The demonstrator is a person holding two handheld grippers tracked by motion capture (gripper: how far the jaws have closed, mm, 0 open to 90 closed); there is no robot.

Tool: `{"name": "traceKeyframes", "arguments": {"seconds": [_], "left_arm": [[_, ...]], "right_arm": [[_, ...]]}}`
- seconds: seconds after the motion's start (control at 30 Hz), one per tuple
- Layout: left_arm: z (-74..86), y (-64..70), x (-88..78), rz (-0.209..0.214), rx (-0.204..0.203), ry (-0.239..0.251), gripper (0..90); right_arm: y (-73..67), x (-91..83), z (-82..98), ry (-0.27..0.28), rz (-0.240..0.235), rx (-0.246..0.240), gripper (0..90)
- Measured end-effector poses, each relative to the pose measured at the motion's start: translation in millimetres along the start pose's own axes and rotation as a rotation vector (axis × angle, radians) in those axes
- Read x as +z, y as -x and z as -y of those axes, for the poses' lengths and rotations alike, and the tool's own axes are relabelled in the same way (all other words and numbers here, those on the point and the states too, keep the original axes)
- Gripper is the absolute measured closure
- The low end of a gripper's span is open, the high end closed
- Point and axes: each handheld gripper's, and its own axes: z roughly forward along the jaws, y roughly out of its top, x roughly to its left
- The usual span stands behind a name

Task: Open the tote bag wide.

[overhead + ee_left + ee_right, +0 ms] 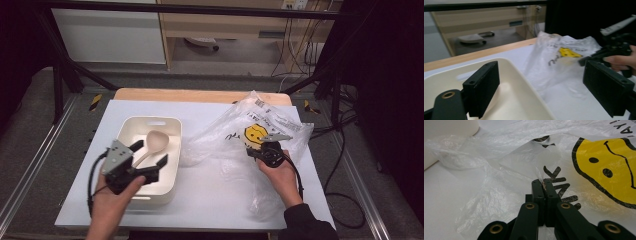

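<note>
A clear plastic bag (250, 127) with a yellow smiley face lies crumpled on the right half of the white mat. My right gripper (254, 153) is shut on a fold of the plastic bag (506, 155), just left of the smiley print; its jaws meet at the film (543, 182). A cream plastic bin (150, 121) stands at the left with a beige ladle (153, 142) lying inside. My left gripper (149, 154) hovers over the bin's near end, open wide with nothing between its jaws. In the left gripper view, the left gripper (544, 86) spans the bin's rim (524, 82), with the right gripper (596, 55) beyond.
The white mat (210, 195) covers a wooden table (200, 95). Black frame posts (60, 75) stand at both far corners. Cables (340, 165) trail along the table's right side. A cabinet (110, 35) stands behind.
</note>
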Motion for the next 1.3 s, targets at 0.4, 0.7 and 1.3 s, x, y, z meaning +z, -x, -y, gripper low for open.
{"name": "traceKeyframes", "arguments": {"seconds": [0.4, 0.7, 1.3], "left_arm": [[20.9, 93.4, 69.1, 0.183, 0.027, -0.068, 23.7], [46.6, 117.5, 132.2, 0.238, 0.021, -0.124, 52.5], [81.6, 120.1, 215.3, 0.233, 0.164, -0.407, 89.9]], "right_arm": [[0.1, -0.1, 0.7, -0.004, -0.006, -0.014, 90.0], [0.7, -8.3, 0.2, 0.016, -0.022, -0.004, 90.0], [4.4, -11.4, -7.7, 0.057, -0.026, 0.036, 90.0]]}}
